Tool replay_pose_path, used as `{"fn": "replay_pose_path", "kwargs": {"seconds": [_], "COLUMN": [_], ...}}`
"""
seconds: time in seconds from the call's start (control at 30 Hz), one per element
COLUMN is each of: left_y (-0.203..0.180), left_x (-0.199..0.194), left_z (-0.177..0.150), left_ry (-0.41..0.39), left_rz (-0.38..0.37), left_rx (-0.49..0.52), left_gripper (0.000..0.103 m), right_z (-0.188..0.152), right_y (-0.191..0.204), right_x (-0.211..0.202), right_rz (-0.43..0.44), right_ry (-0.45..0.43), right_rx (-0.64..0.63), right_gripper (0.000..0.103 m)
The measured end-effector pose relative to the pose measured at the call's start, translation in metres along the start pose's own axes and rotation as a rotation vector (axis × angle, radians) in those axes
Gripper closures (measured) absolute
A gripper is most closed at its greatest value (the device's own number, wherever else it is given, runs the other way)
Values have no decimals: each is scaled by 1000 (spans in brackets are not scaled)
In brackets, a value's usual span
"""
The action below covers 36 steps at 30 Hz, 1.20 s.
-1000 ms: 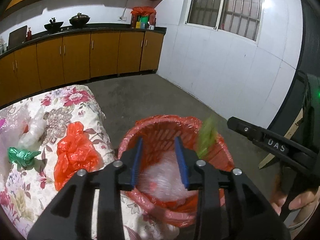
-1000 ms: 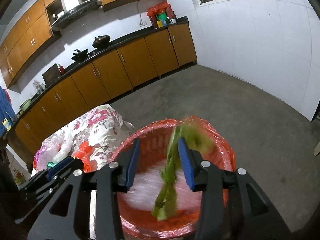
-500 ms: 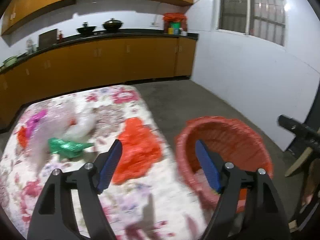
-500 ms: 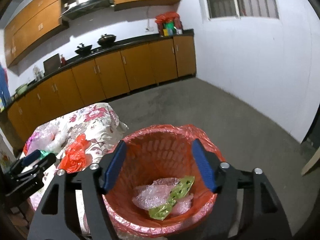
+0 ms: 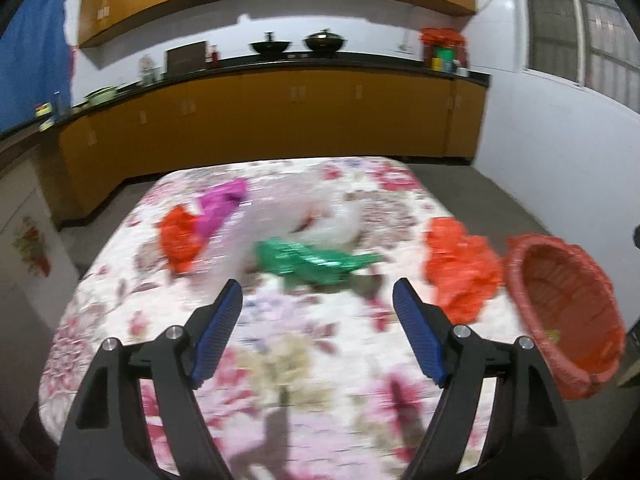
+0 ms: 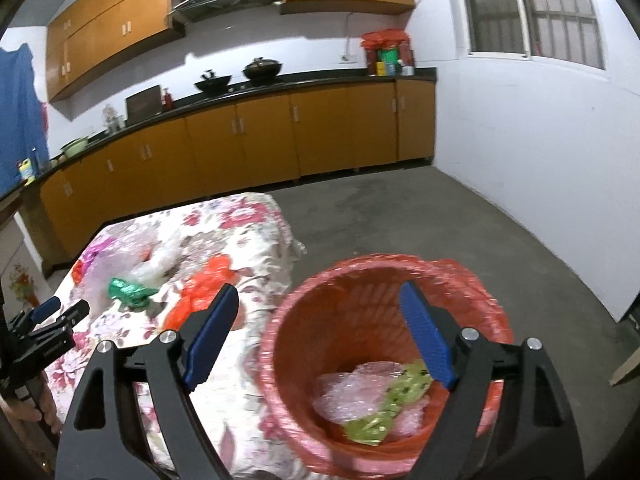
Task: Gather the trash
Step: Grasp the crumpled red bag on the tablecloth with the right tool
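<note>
My left gripper (image 5: 318,332) is open and empty above the floral table (image 5: 280,380), short of a crumpled green wrapper (image 5: 312,264). Further trash lies there: an orange bag (image 5: 460,272), a second orange piece (image 5: 180,240), a magenta piece (image 5: 222,204) and clear plastic (image 5: 328,220). The red lined basket (image 5: 560,312) stands at the table's right. My right gripper (image 6: 316,338) is open and empty above the basket (image 6: 360,320), which holds clear plastic (image 6: 360,392) and a light green wrapper (image 6: 384,412). The left gripper (image 6: 52,312) shows at the far left.
Orange kitchen cabinets (image 6: 260,136) with a dark counter run along the back wall. A white wall (image 6: 540,168) and bare concrete floor (image 6: 420,216) lie to the right of the table. A white cabinet (image 5: 24,248) stands left of the table.
The green wrapper has left my right gripper and lies in the basket; that gripper opened. My left gripper opened wide and swung left from the basket to over the table.
</note>
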<state>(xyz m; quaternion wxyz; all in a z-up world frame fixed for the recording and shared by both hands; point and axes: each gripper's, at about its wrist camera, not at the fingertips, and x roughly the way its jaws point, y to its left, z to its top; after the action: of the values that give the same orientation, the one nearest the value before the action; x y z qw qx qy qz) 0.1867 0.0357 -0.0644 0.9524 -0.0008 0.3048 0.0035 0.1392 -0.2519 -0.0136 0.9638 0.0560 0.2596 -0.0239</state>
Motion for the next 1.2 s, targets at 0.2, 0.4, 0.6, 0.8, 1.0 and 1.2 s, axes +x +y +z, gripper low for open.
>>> {"fn": "replay_pose_path", "kwargs": {"seconds": [0.2,0.4,0.6,0.8,1.0,1.2], "left_y": [48,74,84,93,104,105], "left_x": [-1,-2,-2,1,6,14], "left_z": [-4,-6,-8,-11,-12,-14], "left_ry": [-3,-1,-7,-9,-1,16], "left_rz": [98,139,146,148,140,117], "left_rx": [-65,-109,-125,-145,-174,-183], "left_gripper": [21,19,19,19,19,19], "right_z": [-2,-6,-9,-15,-19,-32], "right_y": [31,62,92,115,127,135], "right_x": [11,27,62,112,153,182], "right_rz": [45,77,93,73,25,24], "right_ry": [24,52,99,168,226,320], "right_rx": [-39,-80,-106,-111,-122,-151], "right_gripper": [21,21,21,21,21,25]}}
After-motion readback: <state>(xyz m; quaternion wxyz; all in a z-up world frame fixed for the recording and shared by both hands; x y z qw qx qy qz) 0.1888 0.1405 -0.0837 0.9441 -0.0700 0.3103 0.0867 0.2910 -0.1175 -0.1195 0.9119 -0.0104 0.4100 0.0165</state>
